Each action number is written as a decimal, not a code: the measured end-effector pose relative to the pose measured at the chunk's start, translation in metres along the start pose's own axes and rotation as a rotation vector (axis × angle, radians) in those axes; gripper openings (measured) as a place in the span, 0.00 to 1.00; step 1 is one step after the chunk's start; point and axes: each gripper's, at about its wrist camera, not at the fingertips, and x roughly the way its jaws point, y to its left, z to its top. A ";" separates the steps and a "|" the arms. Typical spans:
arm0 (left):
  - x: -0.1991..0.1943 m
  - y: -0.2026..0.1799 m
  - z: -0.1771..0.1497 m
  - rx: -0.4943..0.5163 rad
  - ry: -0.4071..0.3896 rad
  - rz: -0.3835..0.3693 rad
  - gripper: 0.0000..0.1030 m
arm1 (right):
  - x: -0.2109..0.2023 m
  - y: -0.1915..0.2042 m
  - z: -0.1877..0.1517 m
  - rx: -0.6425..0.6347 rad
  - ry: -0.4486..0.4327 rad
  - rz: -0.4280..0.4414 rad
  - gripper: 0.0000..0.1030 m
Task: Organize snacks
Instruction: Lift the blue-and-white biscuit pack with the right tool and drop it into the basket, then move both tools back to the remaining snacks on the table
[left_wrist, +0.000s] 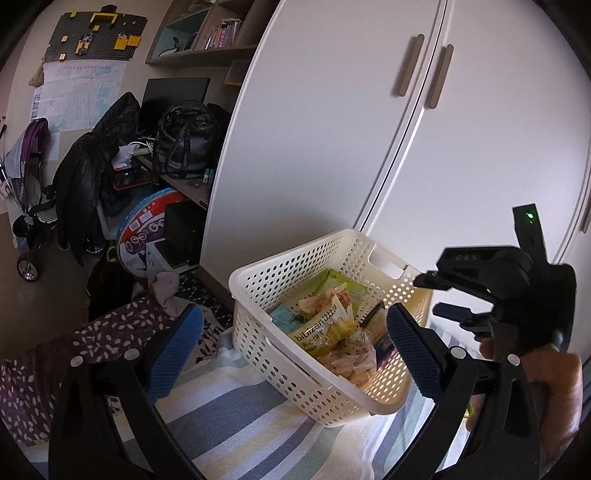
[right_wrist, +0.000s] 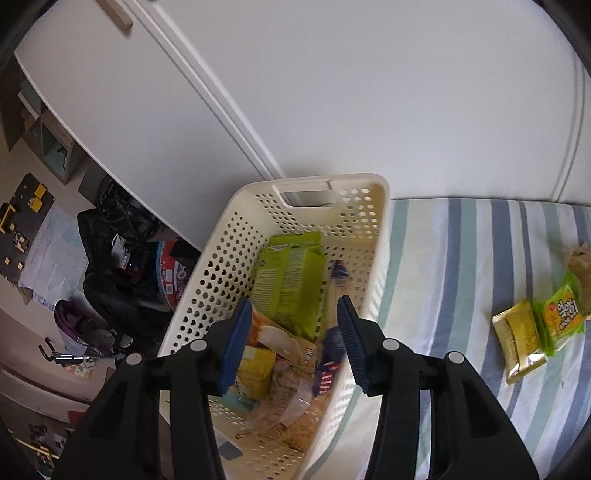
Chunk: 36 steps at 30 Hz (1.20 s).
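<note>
We count one cream perforated basket (right_wrist: 207, 280) on the striped bed (right_wrist: 461, 266), pushed up against the white wardrobe (right_wrist: 332, 92). Inside we see at least five snack packs; the big green pack (right_wrist: 291, 280) lies on top at the far end. Right gripper (right_wrist: 291, 339) hangs over the basket, released, nothing between its blue pads. Left gripper (left_wrist: 295, 347) is also spread wide and empty, the basket's near corner between its fingers. Only the right wrist view shows three loose snacks at the right edge of the bed: gold pack (right_wrist: 519, 338), green-orange pack (right_wrist: 561, 312), brown pack (right_wrist: 581, 273). Open striped sheet lies between them and the basket. Only the left view shows a hand (left_wrist: 546, 387) on the right gripper's handle.
</note>
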 end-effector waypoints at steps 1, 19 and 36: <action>0.000 -0.001 0.000 0.002 0.001 0.002 0.98 | 0.000 -0.003 -0.001 -0.002 0.000 -0.006 0.47; -0.007 -0.048 -0.022 0.196 -0.001 -0.090 0.98 | -0.052 -0.106 -0.031 0.045 -0.079 -0.195 0.60; -0.025 -0.157 -0.061 0.520 0.262 -0.481 0.98 | -0.117 -0.292 -0.065 0.302 -0.108 -0.353 0.60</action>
